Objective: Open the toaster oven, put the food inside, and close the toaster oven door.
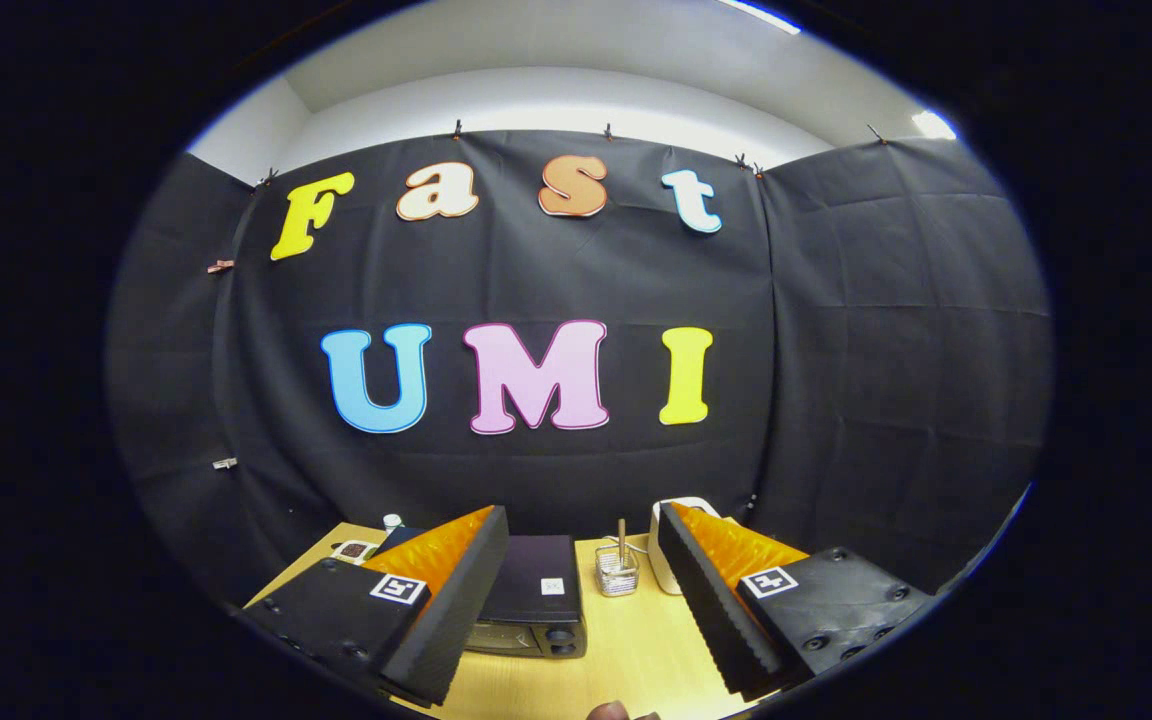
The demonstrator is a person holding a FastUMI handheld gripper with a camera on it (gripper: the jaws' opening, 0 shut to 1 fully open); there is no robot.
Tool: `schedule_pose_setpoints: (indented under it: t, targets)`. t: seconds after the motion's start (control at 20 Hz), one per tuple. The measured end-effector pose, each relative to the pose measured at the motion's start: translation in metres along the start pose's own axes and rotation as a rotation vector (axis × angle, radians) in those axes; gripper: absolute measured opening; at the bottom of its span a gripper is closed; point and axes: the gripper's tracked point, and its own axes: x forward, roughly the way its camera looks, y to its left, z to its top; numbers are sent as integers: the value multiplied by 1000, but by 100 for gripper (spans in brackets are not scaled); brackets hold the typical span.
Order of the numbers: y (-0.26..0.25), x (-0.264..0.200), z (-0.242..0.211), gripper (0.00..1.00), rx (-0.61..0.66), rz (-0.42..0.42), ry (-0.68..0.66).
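Note:
A black toaster oven [536, 598] stands on the light wooden table [636, 650], seen from above, partly hidden behind my left finger [446, 600]. Its door looks shut. My gripper [581, 610] hangs high above the table, open, with nothing between its fingers. A small brown rounded thing [608, 710] lies on the table near me, between the fingers; I cannot tell what it is.
A small clear holder with a stick in it [617, 572] stands just right of the oven. A white appliance [671, 545] sits behind my right finger [711, 600]. Small items, among them a white-capped bottle [392, 521], lie at the table's far left corner.

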Motion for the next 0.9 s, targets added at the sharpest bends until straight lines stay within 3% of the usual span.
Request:
schedule_pose_setpoints:
  t: [0.45,0.9]
  targets:
    - [-52,-5,6,98,38,-20,-1]
    - [-53,-7,9,98,7,2,-3]
